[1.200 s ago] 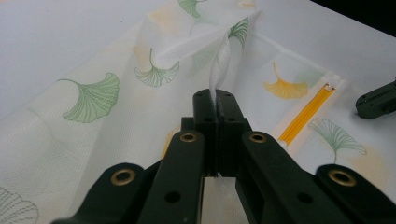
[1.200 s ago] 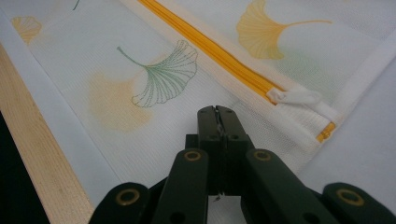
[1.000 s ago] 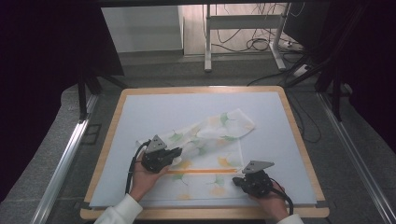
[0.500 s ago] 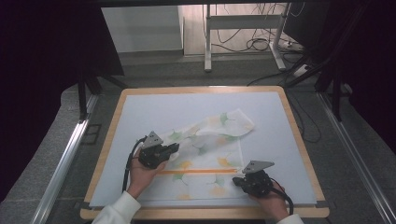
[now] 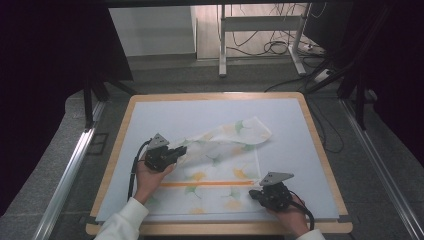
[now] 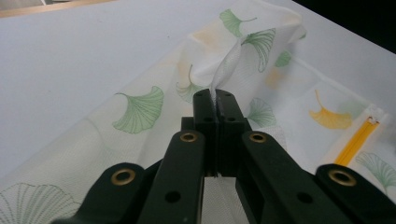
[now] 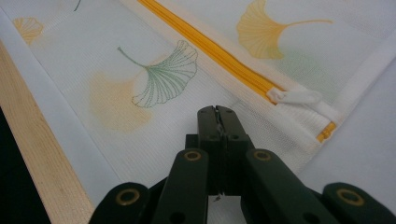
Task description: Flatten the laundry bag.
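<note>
The left gripper [image 5: 176, 151] has carried its pinched fold of the mesh laundry bag [image 5: 220, 165] toward 9 o'clock. The right gripper [image 5: 256, 192] is clamped on the bag's near edge at 5 o'clock, below the zipper [image 5: 207, 183], whose line runs 9 to 3.

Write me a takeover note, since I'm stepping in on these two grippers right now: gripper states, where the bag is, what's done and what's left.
Left gripper: shut on a raised fold of the mesh laundry bag.
Right gripper: shut, pinching the bag's near corner by the yellow zipper.
Bag: on the white mat, far part folded over diagonally.
Done: both corners gripped, one fold begun.
Left: probably lay the fold flat and finish folding.
</note>
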